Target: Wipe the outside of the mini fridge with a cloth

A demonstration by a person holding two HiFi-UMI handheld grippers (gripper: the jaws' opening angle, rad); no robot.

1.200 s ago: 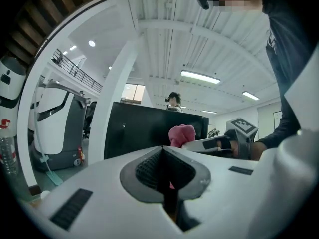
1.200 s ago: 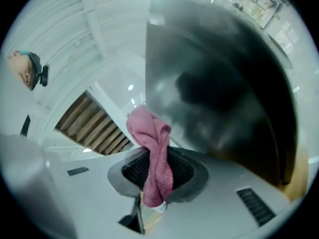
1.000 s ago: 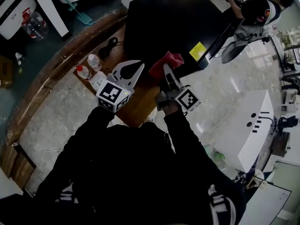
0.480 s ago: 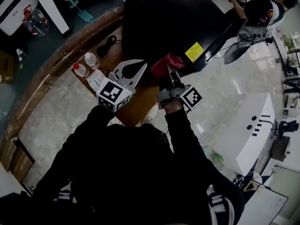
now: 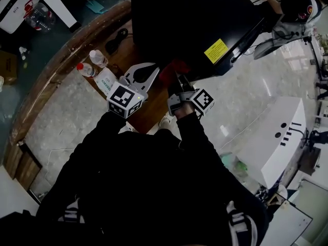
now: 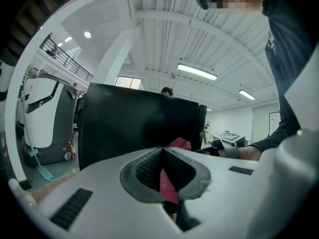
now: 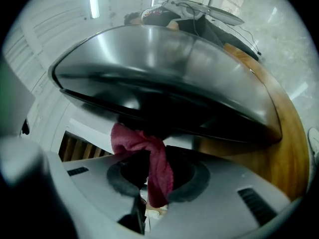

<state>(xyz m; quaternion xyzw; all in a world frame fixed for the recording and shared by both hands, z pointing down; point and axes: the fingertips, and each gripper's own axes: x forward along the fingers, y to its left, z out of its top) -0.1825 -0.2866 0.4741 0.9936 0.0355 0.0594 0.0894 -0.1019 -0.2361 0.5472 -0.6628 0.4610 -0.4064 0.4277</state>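
The black mini fridge (image 5: 195,19) stands on a wooden table, a yellow label (image 5: 216,50) on its near side. A red cloth (image 5: 171,68) presses against the fridge's lower near corner. My right gripper (image 5: 176,81) is shut on it. In the right gripper view the cloth (image 7: 155,166) hangs bunched between the jaws, right under the fridge's glossy wall (image 7: 164,78). My left gripper (image 5: 147,72) hovers just left of the cloth, shut with nothing in it. In the left gripper view the fridge (image 6: 134,123) fills the middle and the cloth (image 6: 180,144) shows beyond the left gripper (image 6: 162,149).
Two plastic bottles (image 5: 96,58) and a white packet (image 5: 106,79) lie on the wooden table (image 5: 148,106) to the left, with a black cable (image 5: 117,40) behind. A white machine (image 5: 266,137) stands at the right. A person (image 5: 297,6) sits beyond the fridge.
My right gripper has slid the cloth a little left along the fridge's near side, away from the yellow label. The left gripper has kept its place beside it.
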